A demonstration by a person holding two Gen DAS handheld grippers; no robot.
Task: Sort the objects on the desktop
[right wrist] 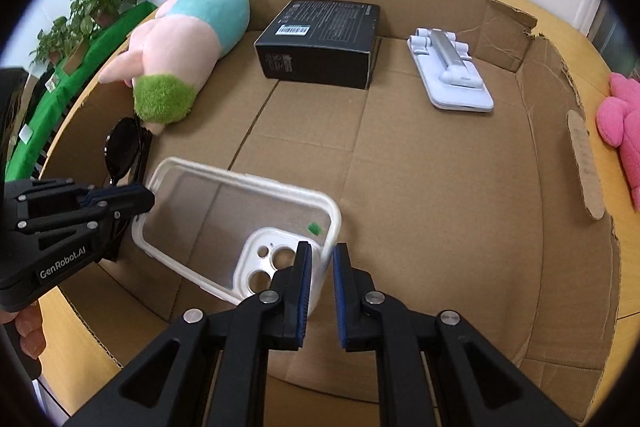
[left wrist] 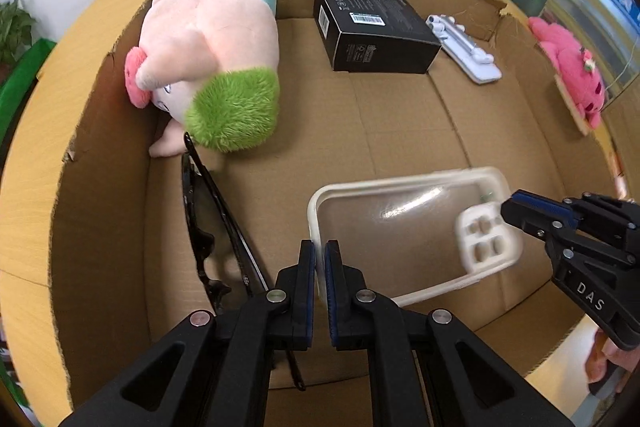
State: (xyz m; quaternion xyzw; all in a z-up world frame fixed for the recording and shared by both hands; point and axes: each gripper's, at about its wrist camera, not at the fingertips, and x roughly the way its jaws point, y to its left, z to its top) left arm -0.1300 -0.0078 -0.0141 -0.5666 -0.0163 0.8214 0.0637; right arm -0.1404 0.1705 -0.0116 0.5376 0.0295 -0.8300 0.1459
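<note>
1. The clear phone case [right wrist: 240,223], white-rimmed, hangs above the floor of the cardboard box [left wrist: 400,131], gripped at both ends. The left gripper [left wrist: 319,259] is clamped on the rim of the plain end, and the right gripper [right wrist: 322,267] is clamped on the rim beside the camera cut-out.
2. Its long axis runs from one pair of fingers to the other; the camera cut-out end points toward the right gripper. The back panel faces up and tilts slightly.
3. Hard to make out: the cut-out end is blurred in the left wrist view, and the pads hide the pinched stretches of rim. Whether the case touches the box floor I cannot tell.
4. Just left of the left fingers lie dark sunglasses [left wrist: 208,227] against the box wall — partly hidden behind the gripper body.
5. Beyond the sunglasses, farther ahead of the left fingers, a pink plush toy [left wrist: 208,43] with green and teal patches lies along the wall.
6. Well ahead of both grippers sits a black carton [right wrist: 320,43], and to its right a white folding phone stand [right wrist: 448,75].
7. Outside the box, right of the right fingers, a bright pink plush [right wrist: 624,131] is cut off at the frame edge.
</note>
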